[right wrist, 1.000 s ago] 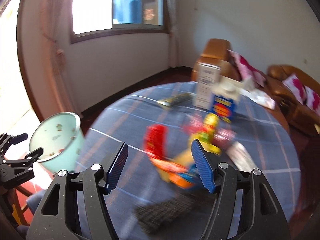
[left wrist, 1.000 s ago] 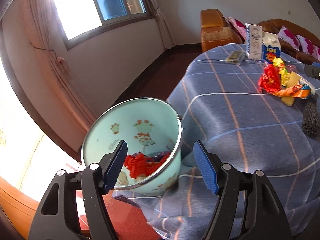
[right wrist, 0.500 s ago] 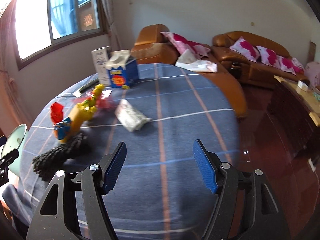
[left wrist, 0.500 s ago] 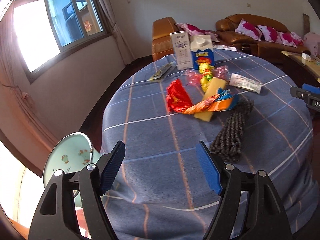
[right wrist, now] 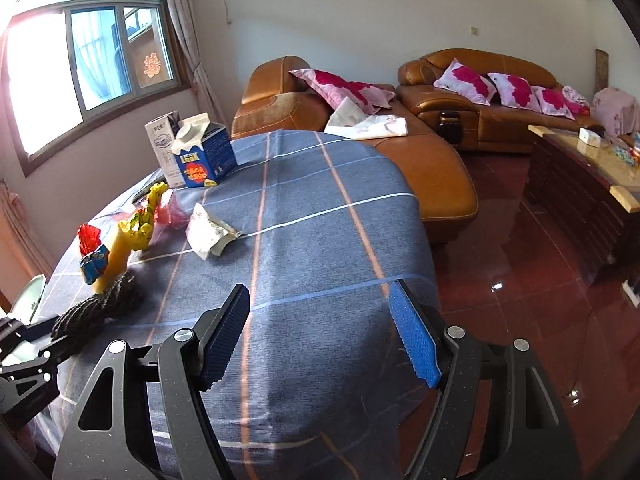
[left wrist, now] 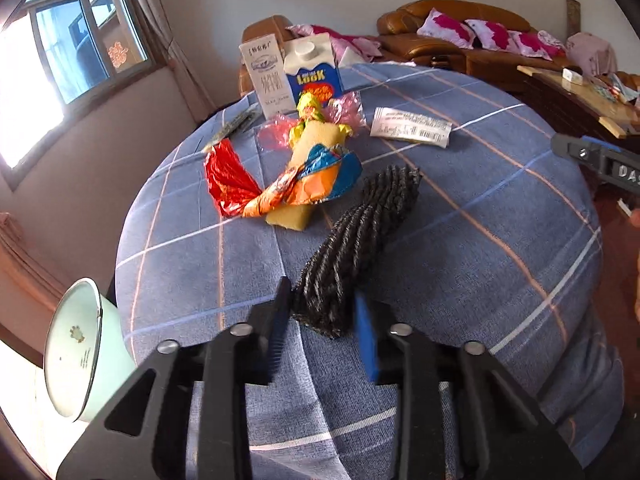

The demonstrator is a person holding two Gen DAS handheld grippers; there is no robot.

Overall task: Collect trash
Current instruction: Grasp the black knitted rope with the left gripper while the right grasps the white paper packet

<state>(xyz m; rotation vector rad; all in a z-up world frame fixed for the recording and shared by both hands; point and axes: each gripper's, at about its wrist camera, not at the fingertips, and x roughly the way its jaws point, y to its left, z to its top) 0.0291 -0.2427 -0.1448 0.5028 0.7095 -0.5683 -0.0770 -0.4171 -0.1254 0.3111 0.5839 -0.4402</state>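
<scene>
A dark braided rope bundle (left wrist: 360, 232) lies on the blue checked tablecloth (left wrist: 480, 208). My left gripper (left wrist: 324, 320) has closed in on the bundle's near end, with its jaws on either side and touching it. Behind it lie a red, orange and blue foil wrapper (left wrist: 288, 184), a yellow sponge (left wrist: 304, 148), pink and yellow wrappers (left wrist: 316, 114) and a white packet (left wrist: 412, 130). A mint enamel basin (left wrist: 76, 356) sits low at the left of the table. My right gripper (right wrist: 320, 332) is open and empty over the table's near right edge.
Two cartons, a white one (left wrist: 266, 74) and a blue one (left wrist: 314, 76), stand at the table's far side. Brown leather sofas (right wrist: 480, 96) with pink pillows line the wall. A dark wooden cabinet (right wrist: 588, 184) stands right, over red tiled floor.
My left gripper swung from the basin to the table, moved up to the rope bundle and narrowed its jaws around its end. My right gripper swung right, away from the wrappers, and stays open.
</scene>
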